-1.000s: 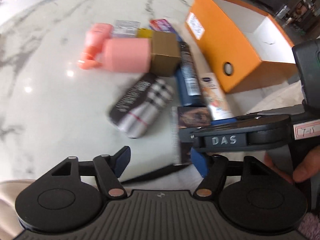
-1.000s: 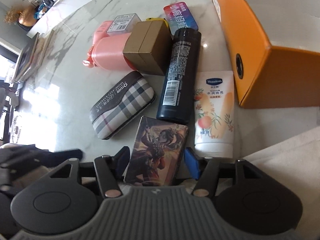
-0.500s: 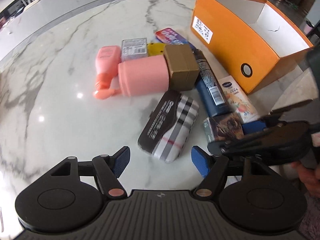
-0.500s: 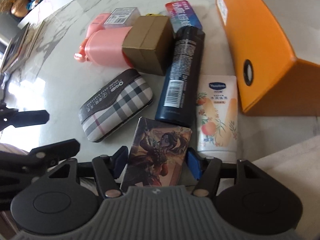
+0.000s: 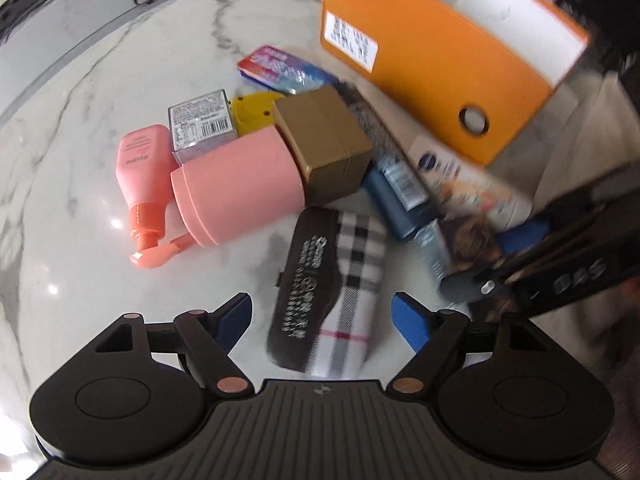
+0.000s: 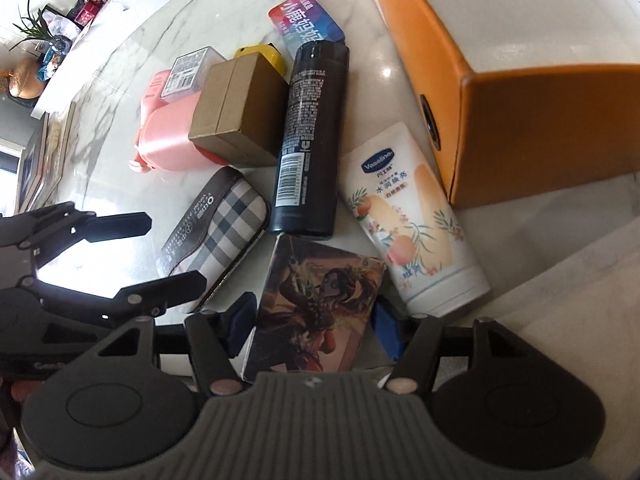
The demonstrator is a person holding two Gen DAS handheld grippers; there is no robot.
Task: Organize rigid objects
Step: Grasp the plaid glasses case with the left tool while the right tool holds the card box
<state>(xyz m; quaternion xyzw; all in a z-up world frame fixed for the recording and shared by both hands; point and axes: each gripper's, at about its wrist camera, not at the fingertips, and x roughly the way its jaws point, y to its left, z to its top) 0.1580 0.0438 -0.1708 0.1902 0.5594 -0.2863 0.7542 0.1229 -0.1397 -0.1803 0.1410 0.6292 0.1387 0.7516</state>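
Left claw (image 5: pixel 322 316), just spreading, straddles plaid case (image 5: pixel 336 280); right claw (image 6: pixel 314 320) seemingly pinches card box (image 6: pixel 316 312).

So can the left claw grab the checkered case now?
Probably yes. The left claw is open, the checkered case lies between its fingers, and nothing covers it. The right claw is busy around the picture box.

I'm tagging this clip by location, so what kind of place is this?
Probably a home living or dining area. Toiletries and small boxes lie on a marble table, and beyond it sit a potted plant and stacked picture frames.
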